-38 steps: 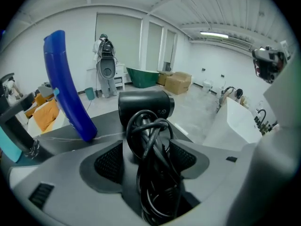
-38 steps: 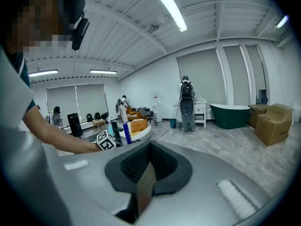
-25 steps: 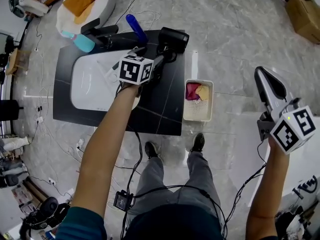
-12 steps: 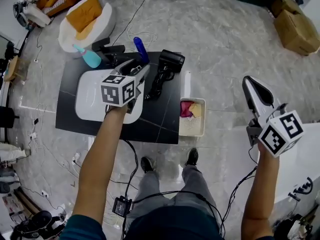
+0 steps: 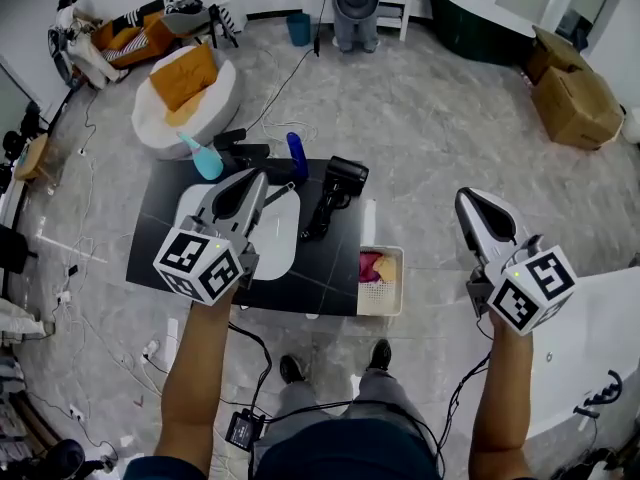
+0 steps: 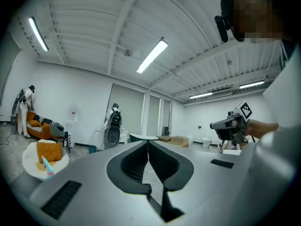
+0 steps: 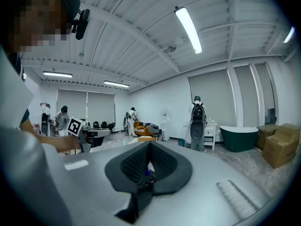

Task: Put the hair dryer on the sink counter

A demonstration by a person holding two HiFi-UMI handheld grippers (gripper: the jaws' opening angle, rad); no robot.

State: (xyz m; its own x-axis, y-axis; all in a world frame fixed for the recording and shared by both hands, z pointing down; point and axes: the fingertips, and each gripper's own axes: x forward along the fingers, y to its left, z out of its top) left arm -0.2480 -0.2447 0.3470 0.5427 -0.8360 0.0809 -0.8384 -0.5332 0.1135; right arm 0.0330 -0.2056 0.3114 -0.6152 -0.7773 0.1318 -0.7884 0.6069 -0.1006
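Note:
The black hair dryer [image 5: 338,182] lies on the black sink counter [image 5: 325,278], right of the white basin [image 5: 281,236], with its cord bunched beside it. My left gripper [image 5: 258,179] hangs raised above the basin, left of the dryer and apart from it. Its jaws are shut with nothing between them, as the left gripper view [image 6: 148,143] shows. My right gripper [image 5: 469,201] is held high over the floor, well right of the counter. In the right gripper view [image 7: 149,145] its jaws meet and hold nothing.
A blue bottle [image 5: 297,155], a teal bottle [image 5: 206,162] and dark items stand along the counter's far edge. A white basket [image 5: 383,311] with red and yellow cloths sits at the counter's right side. A white beanbag [image 5: 214,108], cardboard boxes [image 5: 568,103] and cables lie on the floor.
The left gripper has pulled back from the hair dryer towards me, lifted and shut its jaws empty. The dryer stays on the counter. The right gripper has risen slightly.

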